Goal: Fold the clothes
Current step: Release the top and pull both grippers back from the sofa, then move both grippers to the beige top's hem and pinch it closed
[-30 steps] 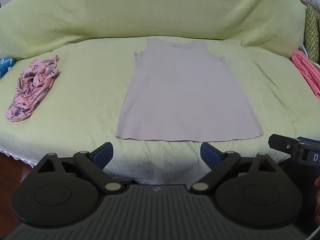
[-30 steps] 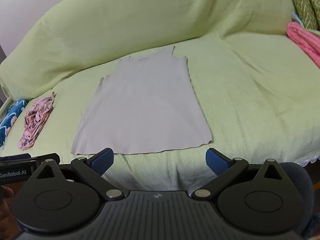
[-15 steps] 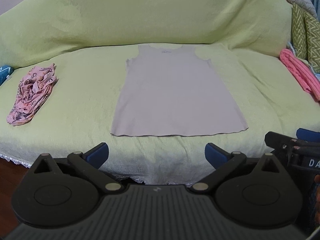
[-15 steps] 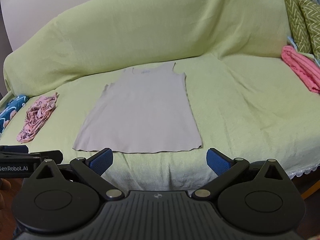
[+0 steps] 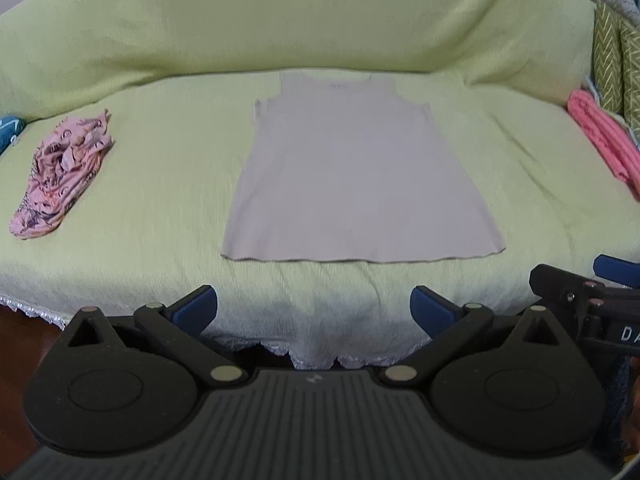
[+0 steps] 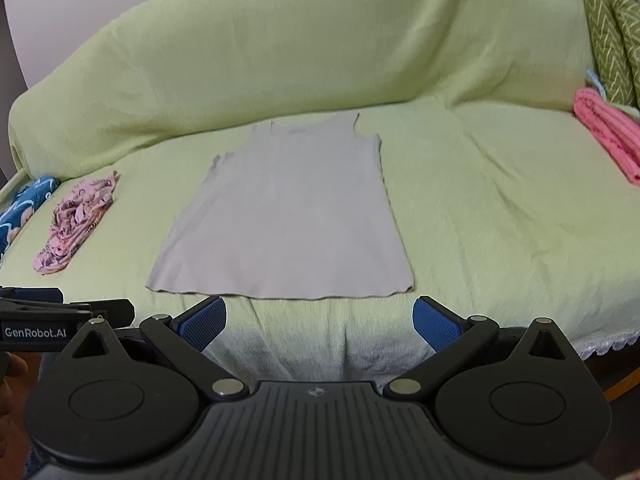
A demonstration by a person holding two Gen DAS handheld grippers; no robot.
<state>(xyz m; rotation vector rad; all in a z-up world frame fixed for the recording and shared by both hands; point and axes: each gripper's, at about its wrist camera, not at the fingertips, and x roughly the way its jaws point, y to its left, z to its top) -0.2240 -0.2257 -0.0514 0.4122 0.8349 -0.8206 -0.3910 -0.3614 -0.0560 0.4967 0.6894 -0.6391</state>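
A pale grey sleeveless top (image 5: 356, 176) (image 6: 288, 220) lies spread flat on the green-covered sofa seat, its hem toward me and its neckline toward the backrest. My left gripper (image 5: 314, 310) hangs open in front of the sofa's front edge, below the hem, with nothing between its blue pads. My right gripper (image 6: 320, 322) is likewise open and empty just short of the hem. Each gripper shows at the edge of the other's view.
A crumpled pink patterned garment (image 5: 60, 176) (image 6: 76, 224) lies at the seat's left, with a blue patterned cloth (image 6: 24, 208) beyond it. A folded coral-pink garment (image 5: 604, 140) (image 6: 608, 132) and green patterned cushions (image 6: 612, 28) sit at the right. A lace trim (image 5: 320, 350) edges the sofa cover.
Both views have drawn back and tilted up a little, so the top looks smaller and more backrest shows. The left jaws stand slightly wider. The top has not moved.
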